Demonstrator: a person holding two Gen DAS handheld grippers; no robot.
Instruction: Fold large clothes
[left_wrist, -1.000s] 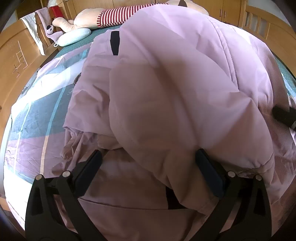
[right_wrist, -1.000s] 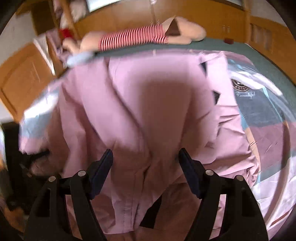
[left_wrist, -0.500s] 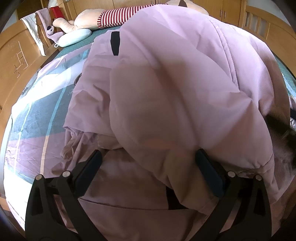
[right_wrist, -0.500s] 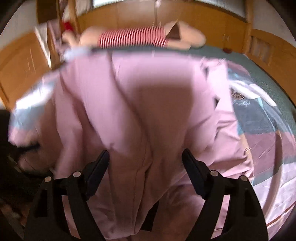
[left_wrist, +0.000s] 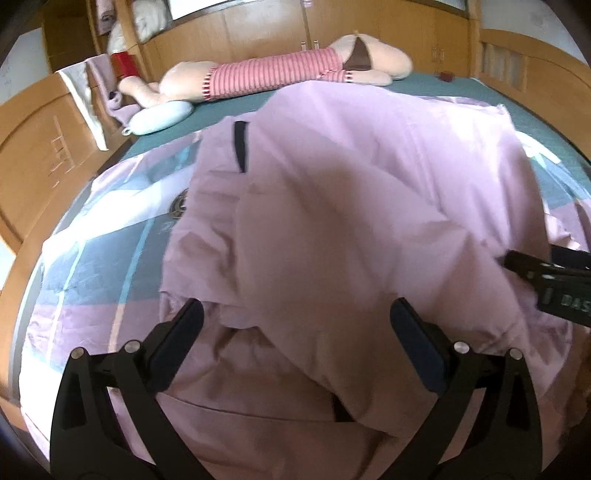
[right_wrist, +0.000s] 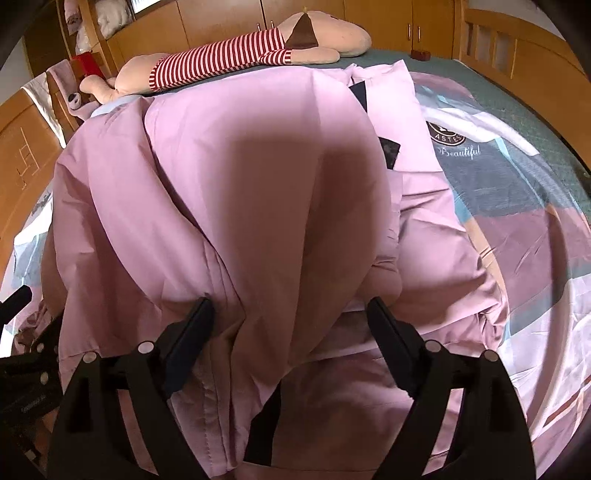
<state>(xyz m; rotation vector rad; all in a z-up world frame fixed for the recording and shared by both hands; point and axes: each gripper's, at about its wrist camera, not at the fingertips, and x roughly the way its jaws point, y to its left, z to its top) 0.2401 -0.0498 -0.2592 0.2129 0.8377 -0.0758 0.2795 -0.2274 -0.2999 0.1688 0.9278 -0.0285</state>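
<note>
A large pink garment (left_wrist: 351, 221) with black trim lies bunched on the bed, folded over itself; it also fills the right wrist view (right_wrist: 240, 221). My left gripper (left_wrist: 295, 325) is open, its jaws wide apart over the garment's near fold, holding nothing. My right gripper (right_wrist: 291, 321) is open too, its jaws astride a raised fold of the pink cloth. The right gripper's body shows at the right edge of the left wrist view (left_wrist: 554, 280). The left gripper's body shows at the lower left of the right wrist view (right_wrist: 26, 369).
The garment lies on a patchwork bedsheet (left_wrist: 96, 266) of blue, purple and white. A striped stuffed toy (left_wrist: 277, 74) and a pale blue pillow (left_wrist: 159, 118) lie at the bed's far end. Wooden bed rails (left_wrist: 40, 147) run along both sides.
The left wrist view has pulled back and tilted up, showing more of the bed's far end. The right gripper has moved in closer beside the left. Both grippers stay open.
</note>
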